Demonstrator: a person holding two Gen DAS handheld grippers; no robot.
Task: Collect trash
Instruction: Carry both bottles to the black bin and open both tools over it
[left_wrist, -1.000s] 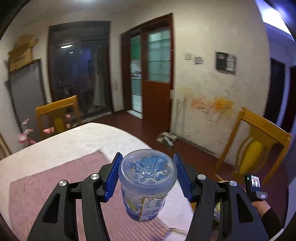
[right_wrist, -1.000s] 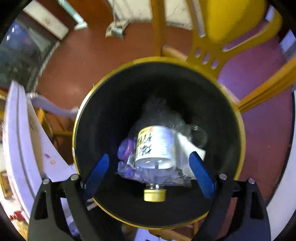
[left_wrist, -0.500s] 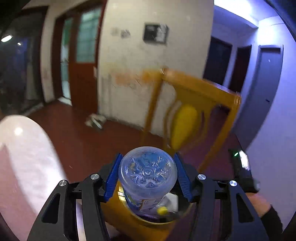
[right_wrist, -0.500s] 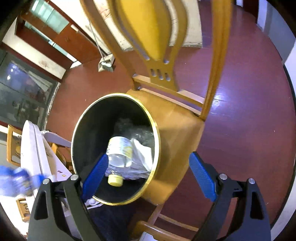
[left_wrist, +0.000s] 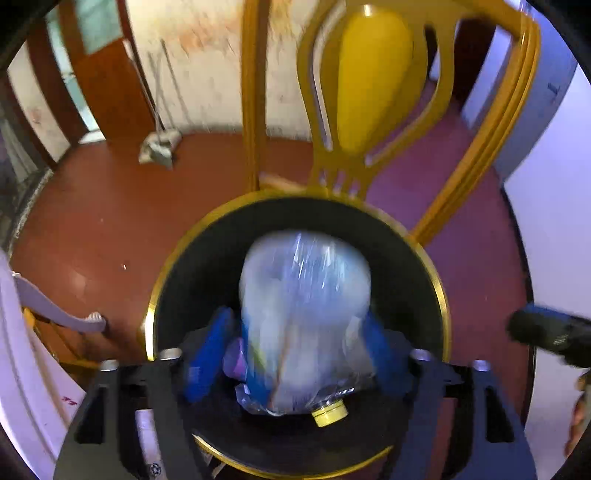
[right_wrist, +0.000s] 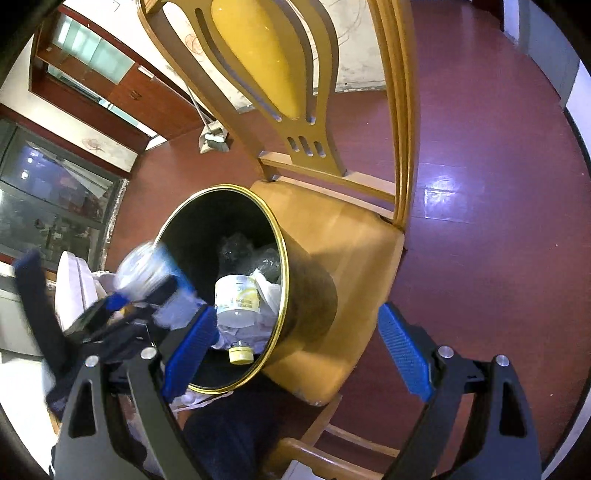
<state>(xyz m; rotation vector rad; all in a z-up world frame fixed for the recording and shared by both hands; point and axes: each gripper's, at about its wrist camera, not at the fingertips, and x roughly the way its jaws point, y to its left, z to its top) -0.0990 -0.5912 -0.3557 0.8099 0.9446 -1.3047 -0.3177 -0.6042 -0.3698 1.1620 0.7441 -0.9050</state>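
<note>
My left gripper (left_wrist: 295, 354) is shut on a clear plastic bottle (left_wrist: 304, 295), held base-forward right over the mouth of the black bin with a gold rim (left_wrist: 441, 291). The view is motion-blurred. In the right wrist view the bin (right_wrist: 310, 295) stands on a chair seat and holds another bottle with a yellow cap (right_wrist: 236, 295) and crumpled wrappers. The left gripper with its bottle (right_wrist: 144, 269) shows blurred at the bin's left rim. My right gripper (right_wrist: 291, 347) is open and empty, above the bin's near side and the seat.
The yellow wooden chair (right_wrist: 351, 251) carries the bin; its back (left_wrist: 373, 74) rises behind. Red-brown floor (right_wrist: 480, 221) surrounds it. A dustpan and broom (right_wrist: 214, 138) lie by the far wall. The white table edge (left_wrist: 14, 350) is at the left.
My left gripper swung right and tipped down, bringing the bottle from over the table to over the bin. My right gripper drew back and up from the bin.
</note>
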